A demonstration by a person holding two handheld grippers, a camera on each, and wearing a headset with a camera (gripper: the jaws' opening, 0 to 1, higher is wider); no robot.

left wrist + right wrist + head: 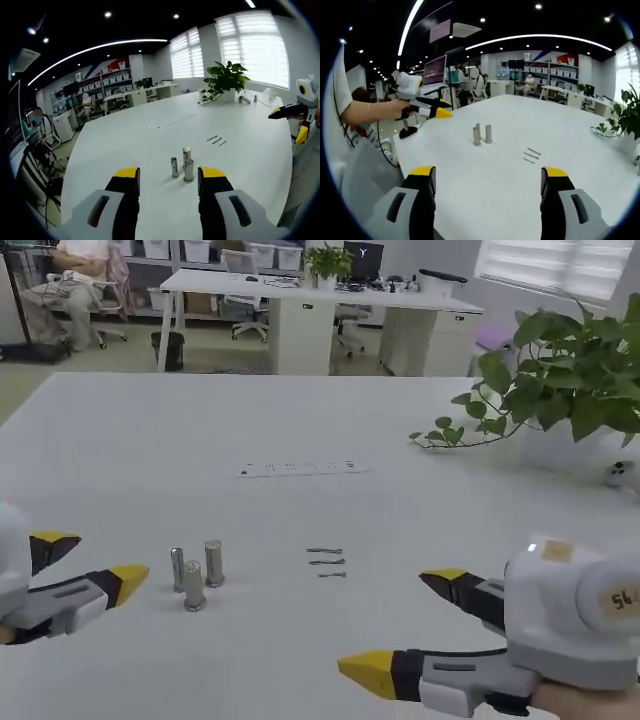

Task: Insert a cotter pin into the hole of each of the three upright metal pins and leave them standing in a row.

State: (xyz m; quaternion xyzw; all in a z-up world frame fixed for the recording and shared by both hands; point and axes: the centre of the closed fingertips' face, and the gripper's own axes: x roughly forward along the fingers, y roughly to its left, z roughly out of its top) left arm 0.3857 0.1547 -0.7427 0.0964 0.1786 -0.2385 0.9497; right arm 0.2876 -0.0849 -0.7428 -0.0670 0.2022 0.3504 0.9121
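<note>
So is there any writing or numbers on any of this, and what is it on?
"96", or thereabouts, since it sits tilted: on a yellowish sticker on the right gripper.
Marks on the pale strip on the table: too small to read.
Logo on the far monitor: too blurred to read.

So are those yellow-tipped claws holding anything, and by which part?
Nothing is held. The left gripper and right gripper both stand open; metal pins and cotter pins sit untouched on the table.
</note>
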